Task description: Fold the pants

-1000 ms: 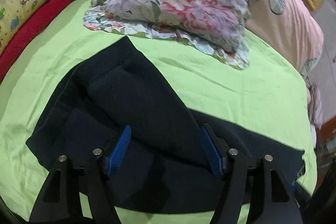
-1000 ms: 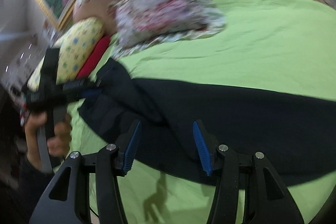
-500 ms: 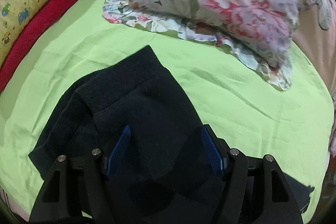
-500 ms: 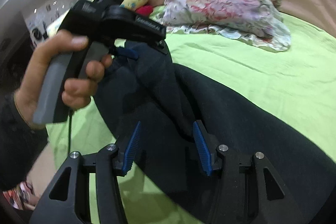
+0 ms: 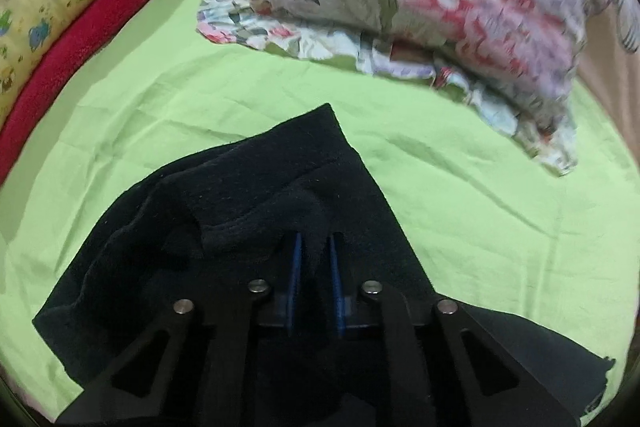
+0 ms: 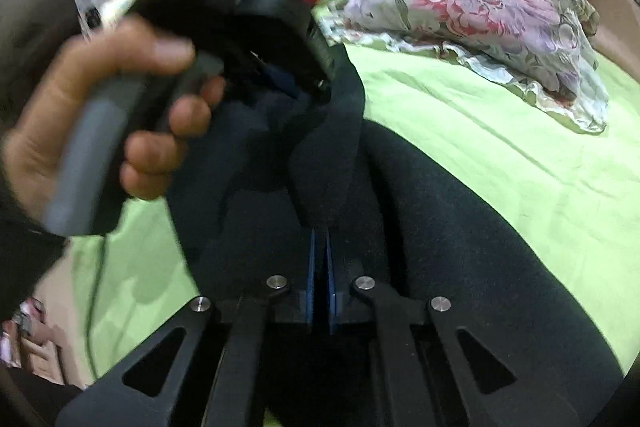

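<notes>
Left wrist view: the left claw (image 5: pixel 316 259) pinches a bunched edge of the dark pants (image 5: pixel 248 211), which lie on the green bed sheet (image 5: pixel 460 211). The right claw (image 6: pixel 319 259) pinches the fabric too. Lift both evenly, keep the edge taut, and carry it straight over.

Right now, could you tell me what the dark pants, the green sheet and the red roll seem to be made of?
Pants: soft matte knit, probably fleece or thick jersey; fuzzy surface, rounded folds, stitched hem. Both the left claw and the right claw are shut on them. Green sheet: thin smooth woven fabric, likely cotton, with fine sharp creases. Red roll: looks like looped terry or plush; nubby texture.
</notes>
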`<state>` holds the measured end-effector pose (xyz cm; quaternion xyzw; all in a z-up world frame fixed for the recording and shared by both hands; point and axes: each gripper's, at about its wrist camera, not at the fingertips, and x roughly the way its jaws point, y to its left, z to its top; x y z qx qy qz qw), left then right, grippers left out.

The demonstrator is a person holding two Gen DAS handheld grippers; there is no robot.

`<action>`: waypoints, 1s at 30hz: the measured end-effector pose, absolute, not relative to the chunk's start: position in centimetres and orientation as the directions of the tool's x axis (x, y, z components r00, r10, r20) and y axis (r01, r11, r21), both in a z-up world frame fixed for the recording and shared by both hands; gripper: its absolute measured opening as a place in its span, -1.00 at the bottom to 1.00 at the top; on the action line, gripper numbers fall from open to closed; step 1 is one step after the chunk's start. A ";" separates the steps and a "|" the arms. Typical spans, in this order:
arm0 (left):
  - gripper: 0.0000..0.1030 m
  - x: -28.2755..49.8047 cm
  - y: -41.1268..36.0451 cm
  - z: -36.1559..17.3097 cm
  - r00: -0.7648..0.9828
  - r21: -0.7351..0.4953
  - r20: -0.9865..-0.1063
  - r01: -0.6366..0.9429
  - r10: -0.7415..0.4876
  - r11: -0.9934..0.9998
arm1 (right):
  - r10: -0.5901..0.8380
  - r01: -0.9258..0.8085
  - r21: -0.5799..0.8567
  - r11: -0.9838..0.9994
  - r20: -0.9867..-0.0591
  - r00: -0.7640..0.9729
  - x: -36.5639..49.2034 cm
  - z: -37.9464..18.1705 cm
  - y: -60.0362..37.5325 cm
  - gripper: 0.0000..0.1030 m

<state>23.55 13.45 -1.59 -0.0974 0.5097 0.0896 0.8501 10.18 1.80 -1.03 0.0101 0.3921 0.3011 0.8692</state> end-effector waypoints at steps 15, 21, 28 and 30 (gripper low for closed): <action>-0.90 13.4 18.8 1.7 0.645 -0.338 -0.754 -0.219 -0.124 0.915 | 0.581 -0.583 0.251 0.773 -0.650 0.489 6.1 0.8 4.1 -0.89; -0.94 9.1 21.8 0.8 0.687 -0.450 -0.704 -0.235 -0.180 0.862 | 0.612 -0.598 0.281 0.750 -0.638 0.467 4.9 0.2 4.2 -0.89; -0.94 6.9 25.5 -3.0 0.686 -0.552 -0.690 -0.290 -0.232 0.782 | 0.607 -0.624 0.252 0.740 -0.649 0.458 4.2 -0.2 6.1 -0.89; -0.94 6.8 26.2 -3.8 0.682 -0.565 -0.689 -0.293 -0.246 0.771 | 0.606 -0.628 0.247 0.738 -0.653 0.454 4.2 -0.5 6.6 -0.89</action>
